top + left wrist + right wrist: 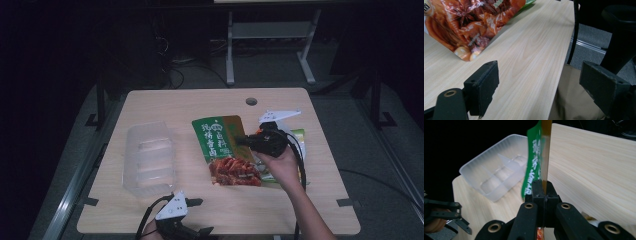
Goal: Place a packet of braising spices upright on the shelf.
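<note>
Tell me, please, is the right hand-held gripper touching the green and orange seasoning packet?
Touching: in the right gripper view, the right hand-held gripper has its jaws closed on the green and orange seasoning packet's edge.

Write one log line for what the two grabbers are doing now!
right gripper: shut on seasoning packet | left gripper: open, near table edge | clear tray: empty

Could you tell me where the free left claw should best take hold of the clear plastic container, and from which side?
Grip the container by its near end wall, coming from above and the person's side. It stands open-topped with thin upright walls and inner dividers, so a wall fits between the jaws. That end lies closest to the open left claw, while the right claw is clamped on the seasoning pouch.
</note>
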